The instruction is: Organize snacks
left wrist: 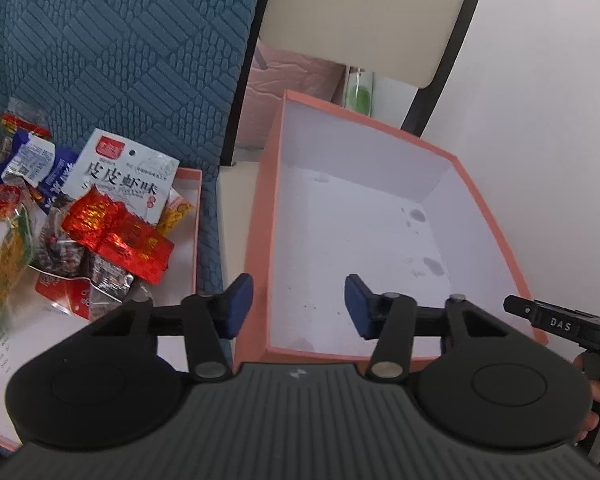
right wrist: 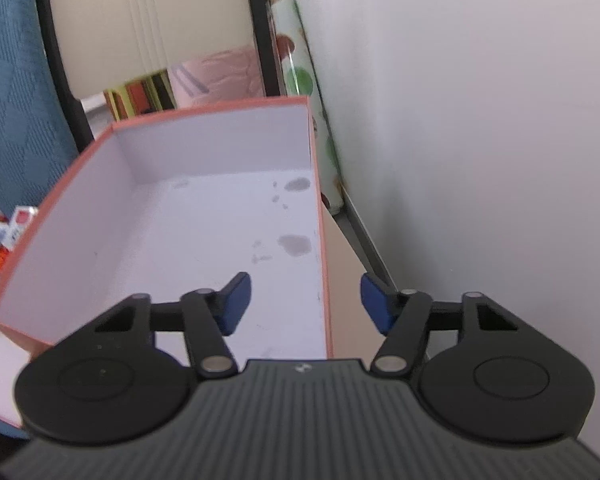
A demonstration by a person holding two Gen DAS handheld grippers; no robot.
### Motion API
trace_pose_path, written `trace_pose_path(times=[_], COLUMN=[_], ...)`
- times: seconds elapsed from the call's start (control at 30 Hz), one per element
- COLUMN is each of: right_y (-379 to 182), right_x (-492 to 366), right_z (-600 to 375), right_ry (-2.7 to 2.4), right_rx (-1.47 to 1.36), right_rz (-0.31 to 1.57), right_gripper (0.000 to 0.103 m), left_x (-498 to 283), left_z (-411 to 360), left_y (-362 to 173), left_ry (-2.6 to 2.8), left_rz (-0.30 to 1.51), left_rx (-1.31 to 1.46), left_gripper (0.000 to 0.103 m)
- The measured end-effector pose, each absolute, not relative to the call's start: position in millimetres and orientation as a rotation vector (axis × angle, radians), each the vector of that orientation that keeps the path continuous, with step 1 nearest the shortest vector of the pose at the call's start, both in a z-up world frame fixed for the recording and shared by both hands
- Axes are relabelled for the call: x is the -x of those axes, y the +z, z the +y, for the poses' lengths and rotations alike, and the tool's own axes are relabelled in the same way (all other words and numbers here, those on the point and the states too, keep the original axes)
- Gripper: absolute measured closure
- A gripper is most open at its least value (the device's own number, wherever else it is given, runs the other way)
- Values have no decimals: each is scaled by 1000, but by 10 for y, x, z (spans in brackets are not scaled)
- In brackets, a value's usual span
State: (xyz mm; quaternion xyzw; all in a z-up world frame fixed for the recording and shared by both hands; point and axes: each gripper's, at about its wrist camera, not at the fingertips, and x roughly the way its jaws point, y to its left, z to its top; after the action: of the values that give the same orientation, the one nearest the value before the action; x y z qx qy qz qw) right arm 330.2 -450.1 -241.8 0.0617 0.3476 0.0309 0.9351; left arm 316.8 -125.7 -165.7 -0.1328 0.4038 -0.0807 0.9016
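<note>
An empty salmon-pink box [left wrist: 260, 200] with a stained white inside stands to the right; it also shows in the right wrist view [right wrist: 320, 200]. A shallow pink lid [left wrist: 192, 216] at the left holds a pile of snacks: a white shrimp-flavour bag [left wrist: 128, 176], red foil packets [left wrist: 120, 236], blue-and-white packets [left wrist: 28, 160] and dark wrapped sweets [left wrist: 64, 252]. My left gripper [left wrist: 299, 306] is open and empty over the box's near left wall. My right gripper [right wrist: 306, 304] is open and empty over the box's right wall; its body shows at the right of the left wrist view [left wrist: 560, 322].
A blue textured cushion [left wrist: 120, 48] rises behind the snacks. A cream chair back with a black frame [left wrist: 364, 12] stands behind the box. A white wall [right wrist: 480, 120] runs close along the right. A patterned roll [right wrist: 300, 80] leans there.
</note>
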Motion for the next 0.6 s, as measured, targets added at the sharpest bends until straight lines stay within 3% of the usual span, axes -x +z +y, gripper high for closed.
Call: trace_pose_path(times=[0.17,0.6], right_y=[-2512,-2525], right_x=[-3410,-3490], right_z=[-4533,-4601], right_ry=[112,169], right_rx=[-107,-31], right_rz=[736,747], right_gripper=[68,67], left_x=[-3170,-2874], left_z=[-1273,-1393], left_y=[-1669,-1626], left_ry=[-182,-218], left_rz=[849,906], left_rx=[305,306], left_gripper=[49,49])
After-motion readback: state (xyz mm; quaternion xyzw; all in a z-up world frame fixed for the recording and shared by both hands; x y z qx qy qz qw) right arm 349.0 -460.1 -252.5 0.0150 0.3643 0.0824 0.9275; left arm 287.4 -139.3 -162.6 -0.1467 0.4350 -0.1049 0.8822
